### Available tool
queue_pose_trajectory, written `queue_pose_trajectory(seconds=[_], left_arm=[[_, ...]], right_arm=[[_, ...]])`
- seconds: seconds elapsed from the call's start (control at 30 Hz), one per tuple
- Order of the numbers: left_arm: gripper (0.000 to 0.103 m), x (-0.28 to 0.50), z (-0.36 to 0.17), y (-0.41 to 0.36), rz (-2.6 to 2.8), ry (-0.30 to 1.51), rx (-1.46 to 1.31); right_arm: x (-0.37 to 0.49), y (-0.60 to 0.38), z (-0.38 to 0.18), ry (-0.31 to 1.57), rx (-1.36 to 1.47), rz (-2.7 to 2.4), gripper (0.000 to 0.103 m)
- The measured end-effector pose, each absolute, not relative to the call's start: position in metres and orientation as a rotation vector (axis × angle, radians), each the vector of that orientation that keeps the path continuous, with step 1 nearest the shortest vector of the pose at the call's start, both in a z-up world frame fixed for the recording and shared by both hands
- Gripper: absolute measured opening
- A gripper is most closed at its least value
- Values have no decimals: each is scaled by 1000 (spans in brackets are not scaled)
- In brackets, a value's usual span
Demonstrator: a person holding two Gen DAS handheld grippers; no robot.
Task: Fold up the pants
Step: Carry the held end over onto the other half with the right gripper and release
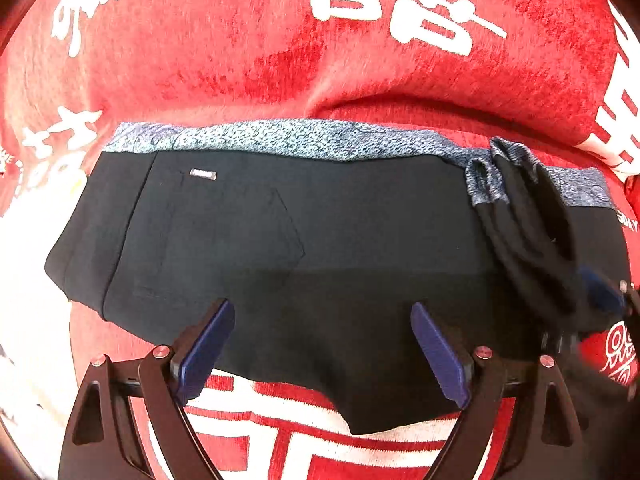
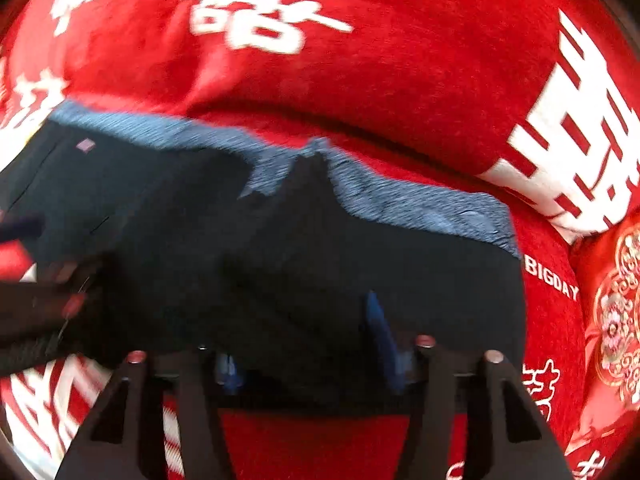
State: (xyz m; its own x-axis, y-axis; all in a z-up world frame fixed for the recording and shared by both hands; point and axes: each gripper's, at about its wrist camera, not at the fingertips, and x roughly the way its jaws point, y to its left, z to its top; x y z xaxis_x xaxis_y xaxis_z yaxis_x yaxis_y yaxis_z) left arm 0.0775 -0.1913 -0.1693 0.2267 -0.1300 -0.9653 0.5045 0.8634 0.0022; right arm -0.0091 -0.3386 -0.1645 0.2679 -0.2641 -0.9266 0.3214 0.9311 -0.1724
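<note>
Black pants (image 1: pixel 320 248) with a blue-grey speckled waistband (image 1: pixel 280 138) lie folded across a red bedspread. My left gripper (image 1: pixel 322 312) is open, its blue pads (image 1: pixel 208 344) hovering over the near edge of the pants, holding nothing. At the right of that view a bunched fold of the pants (image 1: pixel 528 224) is lifted by my right gripper (image 1: pixel 604 292). In the blurred right wrist view, black cloth (image 2: pixel 304 280) covers my right gripper (image 2: pixel 304 344); one blue pad (image 2: pixel 380 336) shows beside it, the other is mostly hidden. The cloth rises to a peak (image 2: pixel 316 160).
The red bedspread (image 1: pixel 280 48) with large white characters covers everything around the pants. A red embroidered cushion (image 2: pixel 616 312) lies at the right. The left gripper's dark body (image 2: pixel 36 304) shows at the left edge of the right wrist view.
</note>
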Motion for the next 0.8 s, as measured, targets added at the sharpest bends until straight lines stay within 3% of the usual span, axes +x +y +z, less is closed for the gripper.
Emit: queue_pose_trajectory(seconds=[0.37,0.53,0.6,0.63,0.67,0.7,0.73,0.77,0.8], left_arm=[[91,76,-135,-265,-769,1299,267],[90,69,-147,-312,-927,1364,267],[74,69,-161,-320,-936,1386,292],[60,70,-169,-326,-938,1422,300],[53,68,-170,-329,-939,1440,299],[53,68,-173,-332,-934,1447,299],[43,68,-174,-333,-930,1437,307],[20,67,-173,-334,-924,1427,324],[16,67,-173,-334,-926,1429,333]], right_arm=[[-91,-385,-123,1205,293,-403,60],[-105,-415,-127,1214,409,-458,60],[-109,-423,-129,1214,450,-458,60],[-110,-426,-130,1210,470,-457,59],[-117,-429,-128,1203,489,-455,59],[-119,-430,-129,1195,507,-449,55],[-121,-432,-129,1191,519,-441,49],[-124,-434,-130,1190,532,-432,46],[-126,-434,-131,1193,542,-425,40]])
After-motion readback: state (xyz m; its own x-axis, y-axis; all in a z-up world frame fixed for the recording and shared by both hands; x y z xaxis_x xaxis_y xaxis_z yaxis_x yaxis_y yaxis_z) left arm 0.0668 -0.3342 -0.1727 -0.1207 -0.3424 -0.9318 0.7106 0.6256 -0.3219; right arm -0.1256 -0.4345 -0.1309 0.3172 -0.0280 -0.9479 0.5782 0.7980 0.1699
